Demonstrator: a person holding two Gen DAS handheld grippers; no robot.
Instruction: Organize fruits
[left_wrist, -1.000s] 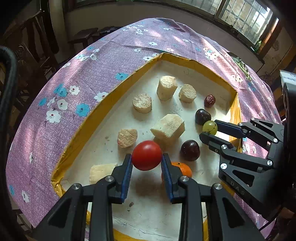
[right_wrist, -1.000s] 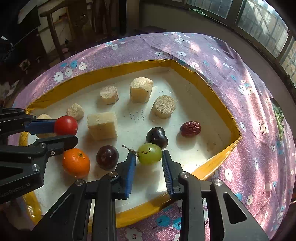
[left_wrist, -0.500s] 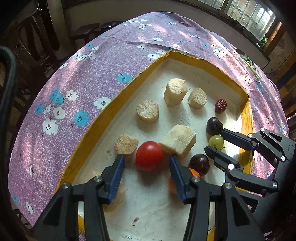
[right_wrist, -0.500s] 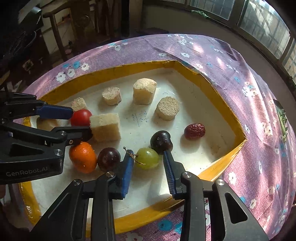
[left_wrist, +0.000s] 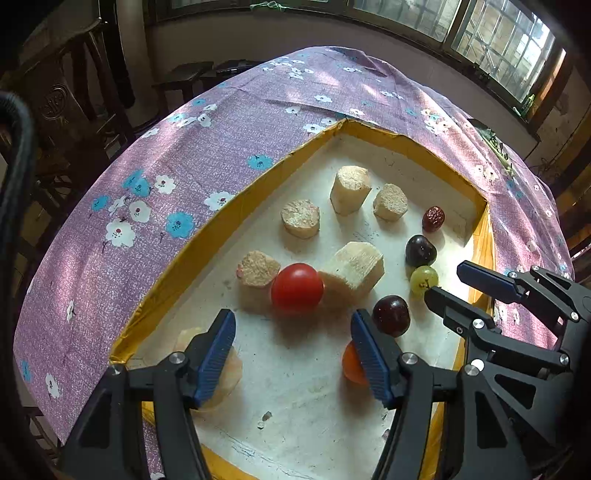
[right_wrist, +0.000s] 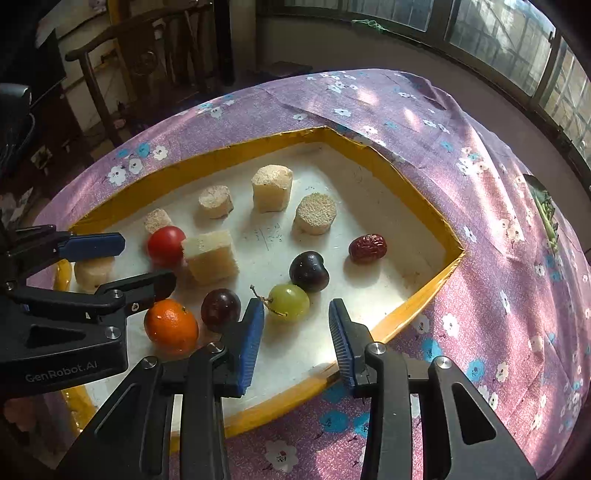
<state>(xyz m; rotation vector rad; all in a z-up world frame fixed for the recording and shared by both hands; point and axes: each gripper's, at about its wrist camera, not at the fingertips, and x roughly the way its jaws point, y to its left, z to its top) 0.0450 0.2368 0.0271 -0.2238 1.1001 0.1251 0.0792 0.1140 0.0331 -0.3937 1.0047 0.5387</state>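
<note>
The left gripper (left_wrist: 293, 347) has just been opening; its blue pads stand wide and empty, with the red tomato (left_wrist: 297, 286) resting on the tray floor just ahead, at mid-frame, touching a pale cut chunk (left_wrist: 352, 266). The right gripper (right_wrist: 295, 328) has also been parting its jaws, which stand slightly apart; the green grape (right_wrist: 289, 302) lies free just beyond the tips, touching neither pad. Both fruits look light, smooth and easily bruised, so a gentle hold across the widest part seems best. The tomato is round, with no clear axis. The grape's long axis runs left to right, its stem pointing to frame left. Both sit inside the yellow-rimmed tray (right_wrist: 406, 173).
</note>
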